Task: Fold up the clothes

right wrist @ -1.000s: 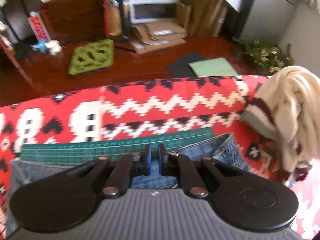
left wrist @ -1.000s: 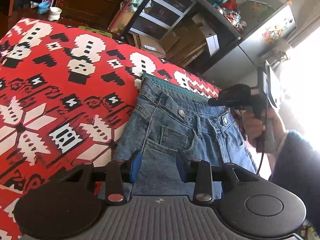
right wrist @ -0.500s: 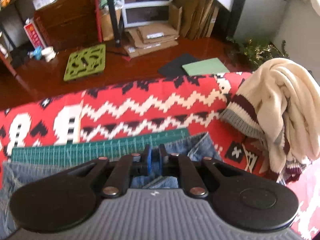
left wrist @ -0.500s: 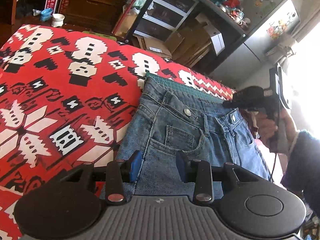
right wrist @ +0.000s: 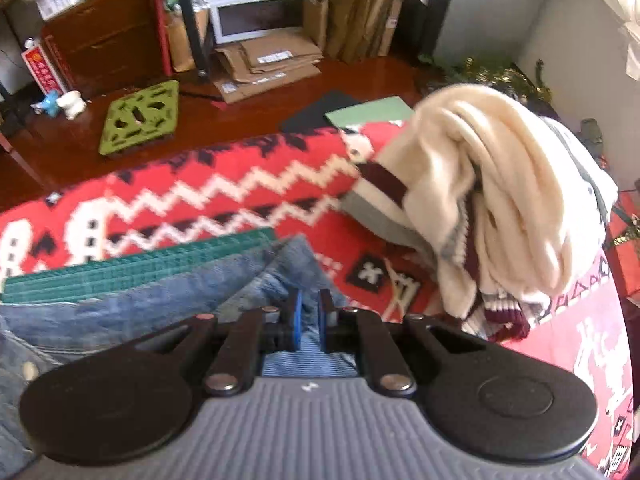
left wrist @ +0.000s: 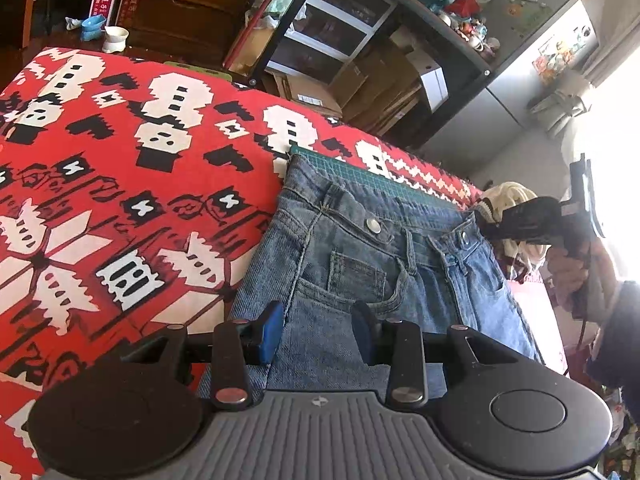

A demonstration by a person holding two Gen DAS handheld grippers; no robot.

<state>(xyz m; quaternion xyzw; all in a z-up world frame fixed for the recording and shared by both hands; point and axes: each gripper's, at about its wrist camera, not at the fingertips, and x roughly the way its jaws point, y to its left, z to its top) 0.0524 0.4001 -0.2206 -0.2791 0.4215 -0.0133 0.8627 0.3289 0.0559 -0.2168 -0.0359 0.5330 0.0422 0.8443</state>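
Red patterned cloth [left wrist: 120,200] covers the surface we work on, with shelving, flattened cardboard and a fridge crowding the room behind it. On that cloth lies a green cutting mat [right wrist: 140,264], and over the mat the jeans [left wrist: 380,272], front side up, waistband away from our left gripper [left wrist: 318,330].

Our left jaws are spread wide and hold nothing; the denim below the front pocket lies directly ahead of them and between their tips, untouched as far as we can tell. Our right gripper [right wrist: 309,318] has its jaws nearly closed, pinching a fold of denim at the waistband corner of the jeans.

Compared with a second ago, the right gripper has swung toward the cream sweater [right wrist: 500,200], which now fills the space ahead and to the right of those jaws where it earlier sat at the frame's edge. The pinched corner has come with it, so more of the waistband shows bunched ahead of the jaws. From the left wrist view the jeans look wider and flatter across the mat, and the right gripper sits farther off beyond the far hip.

We read this as a spreading pull: the garment is being squared before any fold. No fold is made yet, so we judge the task barely begun.
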